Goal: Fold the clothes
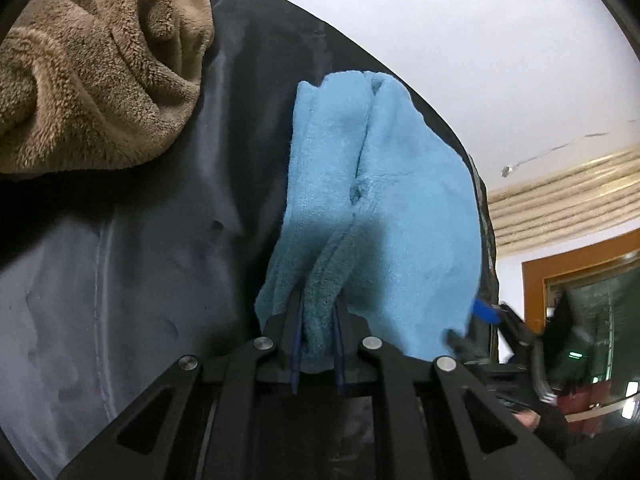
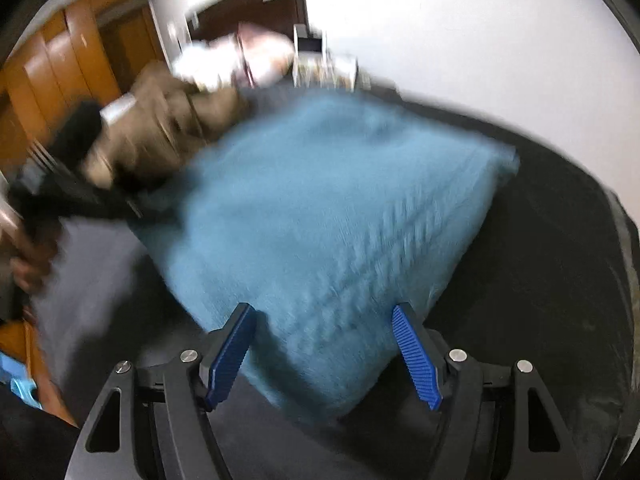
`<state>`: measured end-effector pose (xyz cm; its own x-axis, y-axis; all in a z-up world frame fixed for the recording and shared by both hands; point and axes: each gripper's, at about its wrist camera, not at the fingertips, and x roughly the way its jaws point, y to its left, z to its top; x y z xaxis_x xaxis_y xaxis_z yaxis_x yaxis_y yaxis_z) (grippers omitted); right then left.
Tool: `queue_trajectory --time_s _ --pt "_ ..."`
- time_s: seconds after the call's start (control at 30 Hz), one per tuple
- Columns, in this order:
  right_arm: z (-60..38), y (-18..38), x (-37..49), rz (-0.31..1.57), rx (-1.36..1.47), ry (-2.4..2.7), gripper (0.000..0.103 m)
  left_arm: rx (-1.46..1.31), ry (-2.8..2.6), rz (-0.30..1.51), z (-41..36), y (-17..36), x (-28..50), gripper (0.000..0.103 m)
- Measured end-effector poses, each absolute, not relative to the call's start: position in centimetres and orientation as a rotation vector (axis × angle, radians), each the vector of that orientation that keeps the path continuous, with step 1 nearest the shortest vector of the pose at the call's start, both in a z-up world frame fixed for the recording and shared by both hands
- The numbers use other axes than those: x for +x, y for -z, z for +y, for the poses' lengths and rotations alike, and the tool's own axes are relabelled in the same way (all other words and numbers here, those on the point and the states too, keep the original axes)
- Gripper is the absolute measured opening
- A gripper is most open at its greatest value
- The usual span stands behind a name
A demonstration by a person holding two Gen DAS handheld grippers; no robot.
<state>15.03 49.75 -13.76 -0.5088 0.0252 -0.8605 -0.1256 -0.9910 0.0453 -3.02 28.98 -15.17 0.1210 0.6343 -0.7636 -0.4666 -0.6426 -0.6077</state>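
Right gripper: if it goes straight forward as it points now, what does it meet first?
Most likely the blue cloth: the open right gripper has it lying just ahead between the fingers. Blur makes depth unclear.

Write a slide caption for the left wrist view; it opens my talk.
Left gripper shut on bunched blue towel, brown fleece beside it.

A blue fleece cloth (image 1: 384, 200) lies folded over on the dark table (image 1: 140, 260), one bunched edge raised; a brown fleece garment (image 1: 100, 72) sits crumpled beside it.
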Motion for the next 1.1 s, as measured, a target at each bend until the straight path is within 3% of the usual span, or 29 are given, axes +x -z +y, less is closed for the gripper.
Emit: queue_trajectory --time_s 0.03,0.13,0.37,0.6,0.77,0.93,1.1 --pt "50.2 14.6 15.0 0.203 -1.537 -2.635 0.093 -1.556 -1.654 -0.155 29.1 15.2 -3.0 0.015" --pt "51.8 15.9 14.9 0.385 -1.585 -2.606 0.096 -1.559 -1.651 -0.14 29.1 15.1 -2.9 0.015" --pt "50.6 12.6 15.2 0.181 -1.478 -2.64 0.096 -1.586 -1.663 -0.081 31.0 13.8 -2.9 0.017" --pt "53.4 7.7 14.3 0.243 -1.25 -2.693 0.096 -1.424 -1.728 -0.021 33.6 8.4 -3.0 0.018" --pt "53.4 7.3 11.5 0.227 -1.246 -2.767 0.096 -1.317 -1.716 -0.049 36.8 6.3 -4.9 0.028" --pt "52.8 10.7 9.1 0.194 -1.388 -2.737 0.096 -1.315 -1.678 0.034 40.8 8.6 -6.5 0.028" --pt "52.1 13.0 9.3 0.088 -1.451 -2.711 0.103 -1.444 -1.727 0.153 41.5 13.5 -7.4 0.028"
